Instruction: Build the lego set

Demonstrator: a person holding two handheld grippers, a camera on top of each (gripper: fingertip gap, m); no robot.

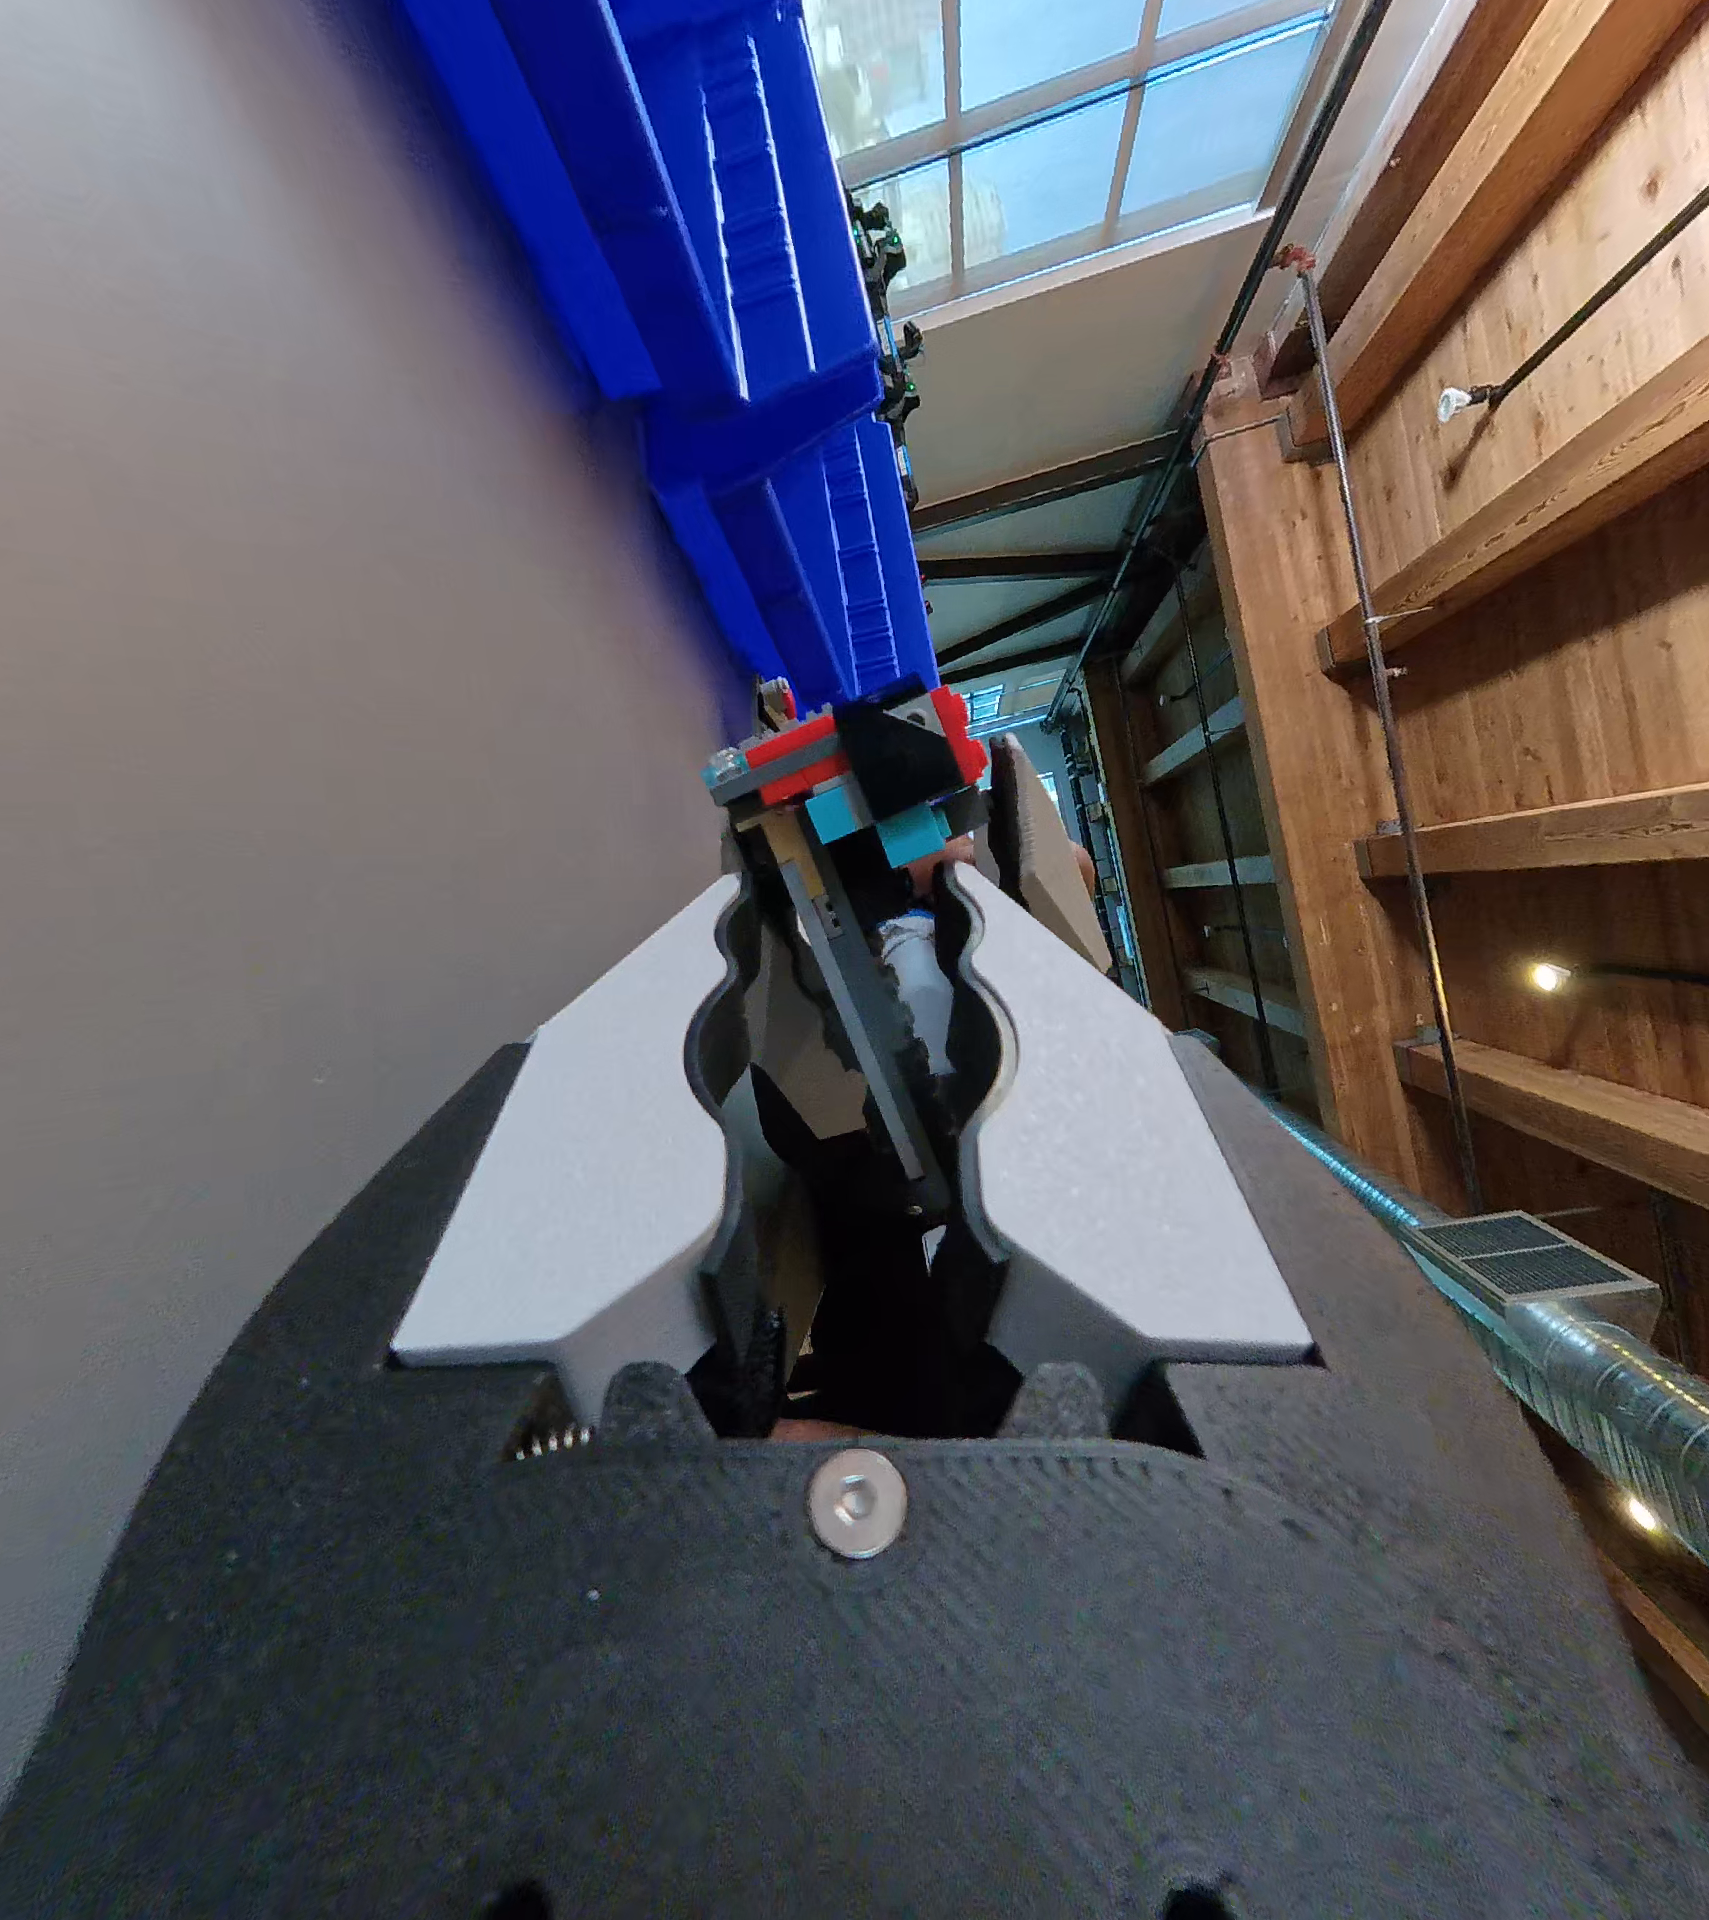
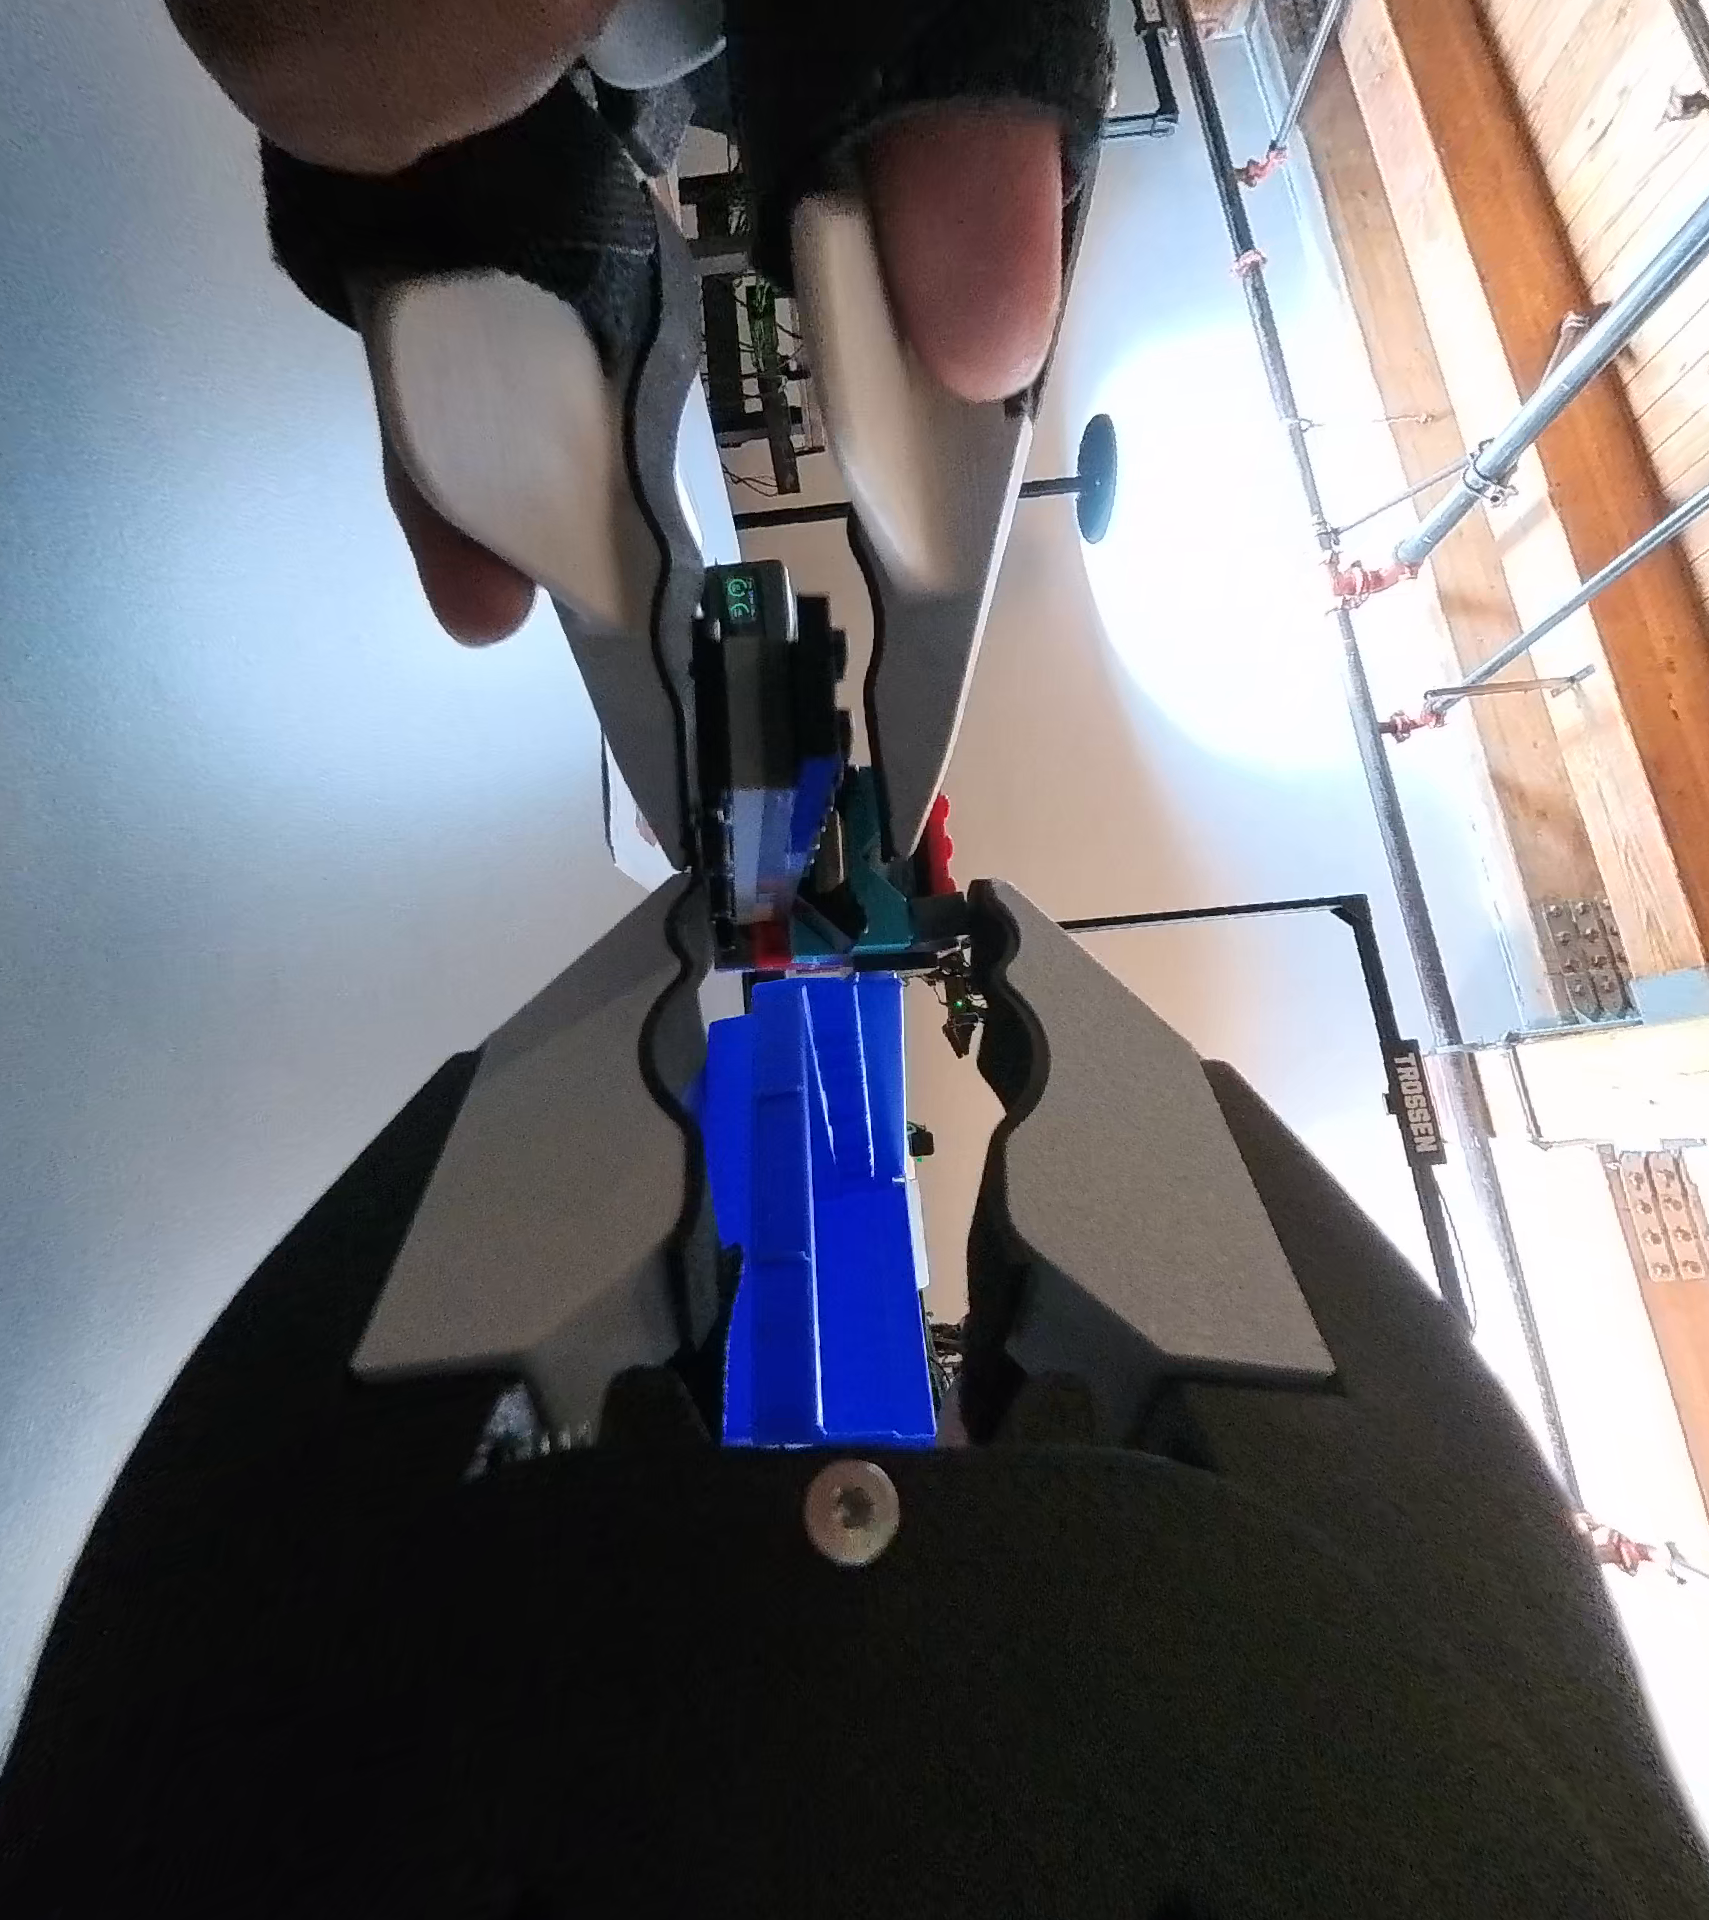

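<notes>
The lego model (image 1: 855, 769) is a small build of red, black, teal and grey bricks on a long grey plate. My left gripper (image 1: 850, 883) is shut on it, with the plate running back between the fingers. In the right wrist view the model (image 2: 829, 925) spans the gap between the tips of my right gripper (image 2: 839, 920), which touch its two ends. The left gripper (image 2: 788, 842) comes in from the top, held by a gloved hand (image 2: 943, 260), and clamps the model's black part (image 2: 756, 717). One right gripper finger (image 1: 1032, 821) shows beside the model.
Both views are rolled sideways. Blue storage bins (image 1: 756, 260) stand on the grey table (image 1: 206, 623) just behind the model, and show between my right fingers (image 2: 819, 1195). Wooden beams (image 1: 1556, 520), pipes (image 2: 1452, 831) and a window lie beyond. The tips of both grippers are at nearly the same place.
</notes>
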